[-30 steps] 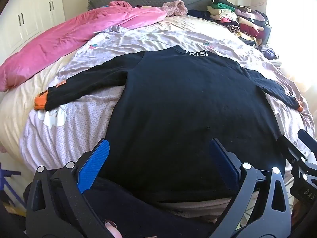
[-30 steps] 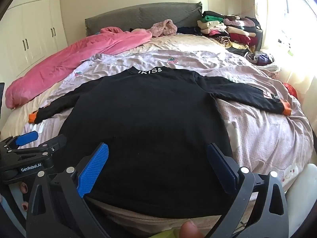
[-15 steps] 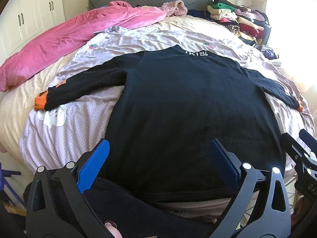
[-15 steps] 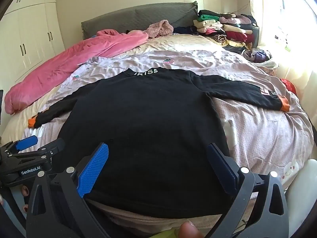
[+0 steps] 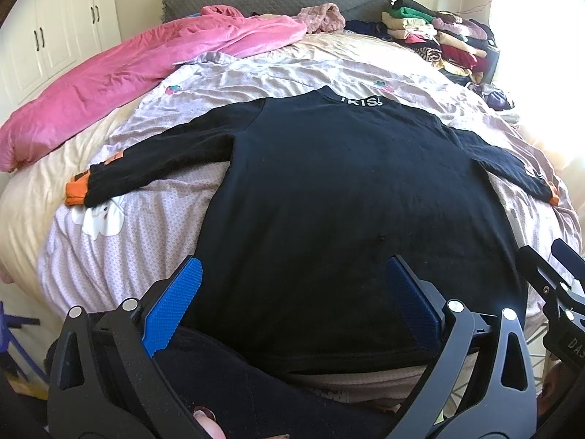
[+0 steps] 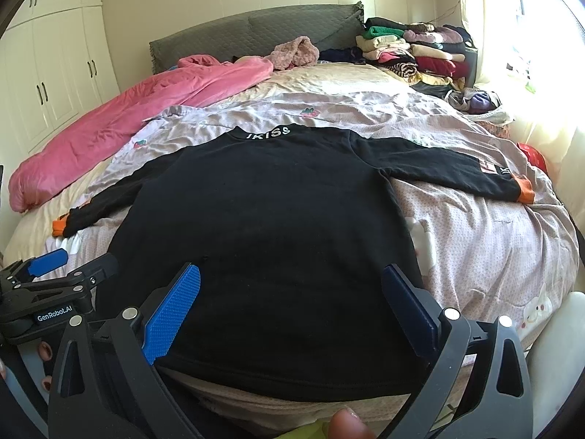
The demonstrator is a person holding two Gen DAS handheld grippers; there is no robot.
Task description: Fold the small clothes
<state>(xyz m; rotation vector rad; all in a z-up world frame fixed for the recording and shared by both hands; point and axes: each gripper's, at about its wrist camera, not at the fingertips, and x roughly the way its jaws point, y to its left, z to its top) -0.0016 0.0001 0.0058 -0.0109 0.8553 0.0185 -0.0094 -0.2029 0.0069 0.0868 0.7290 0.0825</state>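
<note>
A black long-sleeved top (image 5: 347,197) (image 6: 270,219) with orange cuffs lies spread flat on the bed, back up, collar lettering at the far end and both sleeves stretched out sideways. My left gripper (image 5: 292,300) is open and empty, held above the hem near the bed's front edge. My right gripper (image 6: 292,300) is open and empty too, above the hem a little further right. Each gripper shows at the edge of the other's view, the right one (image 5: 552,274) and the left one (image 6: 69,267).
A pink quilt (image 5: 120,84) lies along the bed's far left. A stack of folded clothes (image 6: 413,51) sits at the far right by the grey headboard (image 6: 256,33). White wardrobes (image 6: 55,73) stand on the left. The lilac sheet (image 6: 486,241) lies beside the top.
Both grippers have risen and drawn back slightly, so the top sits lower in the right wrist view. Both stay open. The top has not moved.
</note>
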